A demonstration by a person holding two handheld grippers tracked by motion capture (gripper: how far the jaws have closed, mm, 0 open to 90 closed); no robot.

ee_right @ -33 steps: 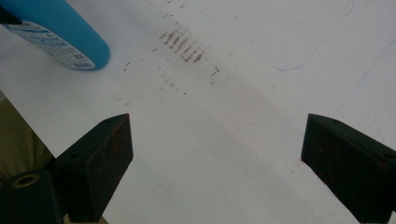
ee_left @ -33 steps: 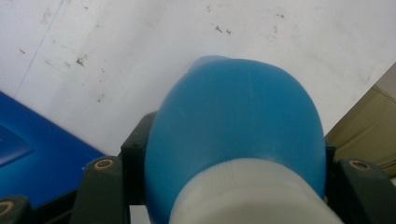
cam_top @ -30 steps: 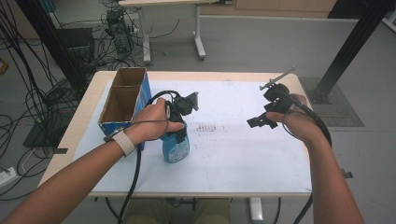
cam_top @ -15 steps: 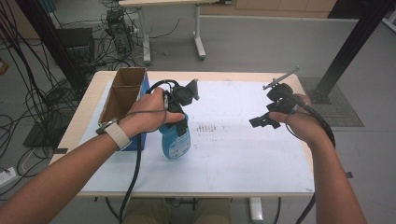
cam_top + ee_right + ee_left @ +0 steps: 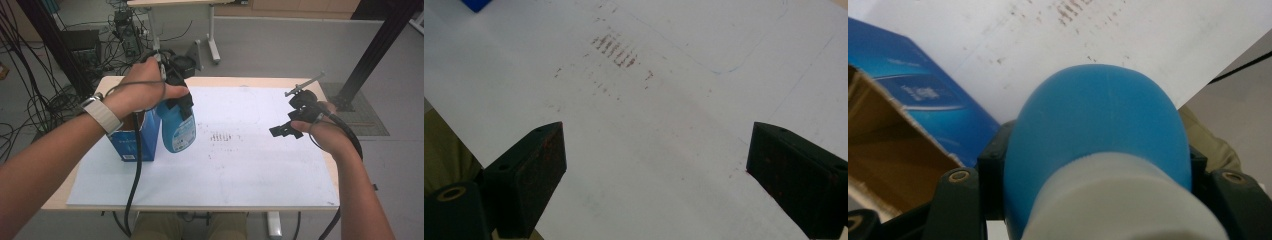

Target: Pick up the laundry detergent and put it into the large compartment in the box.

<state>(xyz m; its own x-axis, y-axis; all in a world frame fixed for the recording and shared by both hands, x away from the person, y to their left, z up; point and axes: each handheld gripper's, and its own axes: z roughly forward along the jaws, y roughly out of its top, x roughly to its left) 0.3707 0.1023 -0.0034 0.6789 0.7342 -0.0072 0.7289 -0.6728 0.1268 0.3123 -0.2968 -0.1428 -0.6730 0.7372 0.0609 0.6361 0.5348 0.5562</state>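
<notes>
A blue bottle (image 5: 176,126) with a white neck hangs in the air above the table's left side, next to an open blue cardboard box (image 5: 131,142). My left gripper (image 5: 176,100) is shut on the bottle's upper part. In the left gripper view the bottle's blue shoulder (image 5: 1098,115) and white neck bulge between the two black jaws, with the box (image 5: 908,100) below at left. My right gripper (image 5: 285,129) hovers over the white sheet at the right, open. In the right gripper view its fingers (image 5: 531,175) stand wide apart with nothing between them.
A white sheet (image 5: 240,165) with brown smudges (image 5: 222,136) covers most of the wooden table (image 5: 90,175). Cables trail from both grippers. Beyond the table lie a grey floor, another table's legs (image 5: 212,45), cable bundles at left and a black post (image 5: 372,55) at right.
My left gripper has lifted the blue bottle off the sheet and carried it up and toward the box. The right gripper has stayed nearly where it was.
</notes>
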